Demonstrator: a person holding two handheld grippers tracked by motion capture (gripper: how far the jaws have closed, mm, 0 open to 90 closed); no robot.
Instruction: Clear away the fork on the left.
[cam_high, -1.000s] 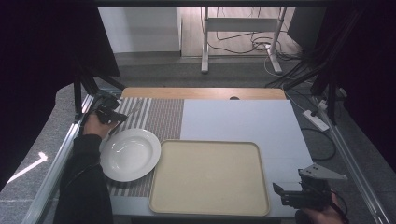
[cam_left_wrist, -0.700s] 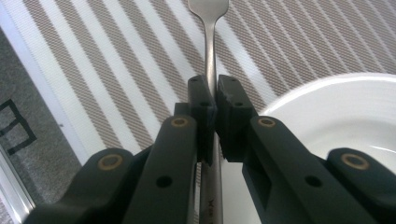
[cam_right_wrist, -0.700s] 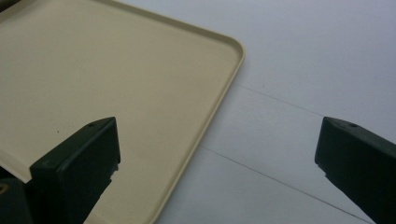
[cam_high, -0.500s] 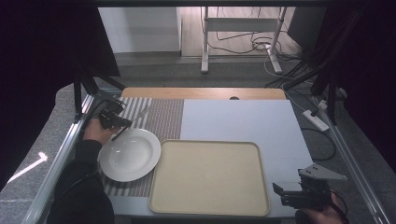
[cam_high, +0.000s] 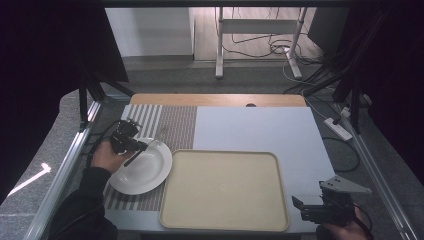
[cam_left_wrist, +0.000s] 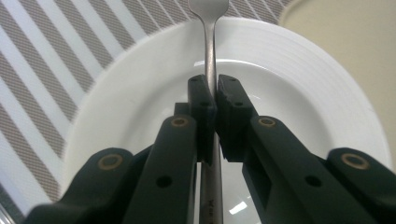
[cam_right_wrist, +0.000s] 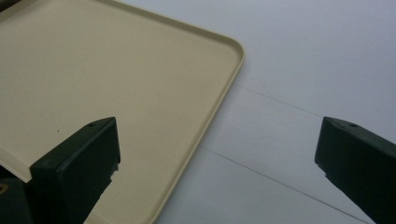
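On the bench (cam_high: 260, 125), a striped mat (cam_high: 165, 120) is carrying a white plate (cam_left_wrist: 299, 93) beside an empty tray (cam_high: 225, 192). The left claw (cam_left_wrist: 213, 100) is pinching a fork (cam_left_wrist: 208, 28) over the plate; the right claw (cam_right_wrist: 219, 154) is waiting wide open. Likely next: lowering the fork gently, then releasing.

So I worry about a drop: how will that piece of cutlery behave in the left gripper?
The cutlery is thin polished metal, so probably stiff but slippery. The left gripper pinches its narrow handle edge-on, so it may pivot. Over the white plate, a slip would likely clatter.
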